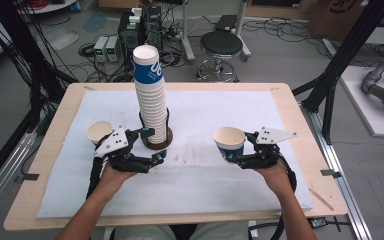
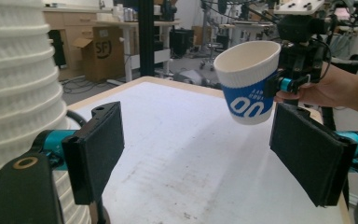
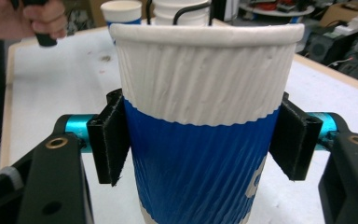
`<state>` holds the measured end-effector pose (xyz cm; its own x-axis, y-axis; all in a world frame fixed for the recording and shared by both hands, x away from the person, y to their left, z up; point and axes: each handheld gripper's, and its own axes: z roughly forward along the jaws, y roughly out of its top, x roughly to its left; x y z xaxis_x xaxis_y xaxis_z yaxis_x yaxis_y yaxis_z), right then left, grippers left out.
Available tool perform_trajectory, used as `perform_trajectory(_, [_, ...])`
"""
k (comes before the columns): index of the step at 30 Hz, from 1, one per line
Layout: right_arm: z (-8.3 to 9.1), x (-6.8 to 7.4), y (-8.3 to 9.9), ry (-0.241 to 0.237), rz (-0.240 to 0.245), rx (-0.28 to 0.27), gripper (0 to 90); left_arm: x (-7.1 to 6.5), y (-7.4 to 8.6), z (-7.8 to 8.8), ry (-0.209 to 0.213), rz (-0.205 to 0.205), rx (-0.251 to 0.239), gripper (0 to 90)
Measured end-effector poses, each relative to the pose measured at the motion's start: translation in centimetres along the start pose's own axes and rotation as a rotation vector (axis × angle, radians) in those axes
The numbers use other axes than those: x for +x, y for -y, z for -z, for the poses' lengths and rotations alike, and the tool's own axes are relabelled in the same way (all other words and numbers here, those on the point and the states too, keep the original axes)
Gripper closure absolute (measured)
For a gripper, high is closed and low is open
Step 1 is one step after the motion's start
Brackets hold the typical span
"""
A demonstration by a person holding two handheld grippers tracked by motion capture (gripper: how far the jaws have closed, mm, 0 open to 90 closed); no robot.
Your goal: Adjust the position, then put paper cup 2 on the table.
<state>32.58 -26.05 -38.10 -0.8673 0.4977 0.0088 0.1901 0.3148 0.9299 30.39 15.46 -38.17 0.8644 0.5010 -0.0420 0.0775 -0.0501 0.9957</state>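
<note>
The table carries a white mat, and the cup stack serves as the reference landmark. The stack stands upright in a dark ring holder left of the mat's centre; the holder probably keeps the tall column from tipping while cups are pulled off or added.

A loose cup stands on the mat to the left of the stack, rim up, just beyond the left gripper's plate.

The left gripper sits just in front of the stack, on its left side. Its jaws stand wide apart and hold nothing; in the left gripper view the left pad lies close beside the stack's lower cups, though contact cannot be confirmed. This placement suggests it is ready to steady or take from the stack.

The right gripper is well to the right of the stack. Its jaws are clamped on a blue-banded cup, one pad on each side at mid-height. The cup is held above the mat, rim up and slightly tilted.
</note>
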Motion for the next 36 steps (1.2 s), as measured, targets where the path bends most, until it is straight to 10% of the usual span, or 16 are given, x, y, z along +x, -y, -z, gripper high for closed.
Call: perform_trajectory(36, [2.9, -1.5, 1.4, 0.188, -0.052, -0.123, 30.5, 0.7, 2.5, 1.8, -0.069, 0.023, -0.013, 17.9])
